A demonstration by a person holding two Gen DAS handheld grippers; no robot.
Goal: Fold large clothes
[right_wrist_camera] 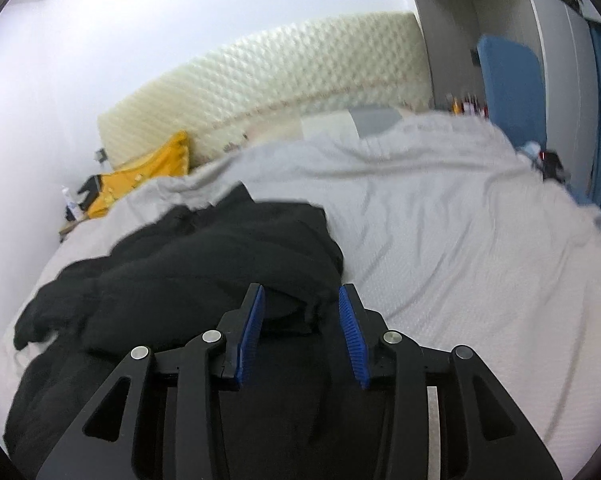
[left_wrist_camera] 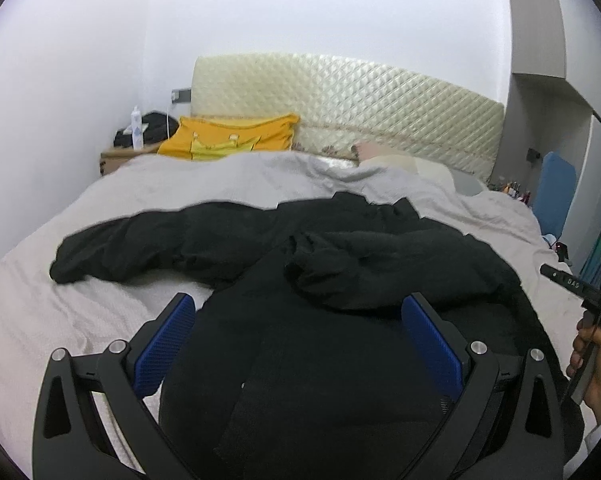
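Observation:
A large black garment [left_wrist_camera: 300, 272] lies rumpled on the bed, with one sleeve stretched out to the left and another bunched across its body. My left gripper [left_wrist_camera: 298, 308] is open wide, its blue pads [left_wrist_camera: 168, 344] on either side of the garment's near part. In the right wrist view the garment [right_wrist_camera: 220, 264] lies at the left of the bed. My right gripper [right_wrist_camera: 300, 300] is open over the garment's near right edge, with dark cloth between the pads [right_wrist_camera: 352, 332]. The right tool and the hand that holds it show at the right edge of the left wrist view [left_wrist_camera: 592, 312].
The bed has a pale grey cover [left_wrist_camera: 100, 208] [right_wrist_camera: 460, 240] and a cream quilted headboard [left_wrist_camera: 340, 100]. A yellow pillow [left_wrist_camera: 236, 138] lies at its head. A bedside stand with a bottle [left_wrist_camera: 136, 128] is at the far left. A blue board [right_wrist_camera: 508, 88] stands at the right.

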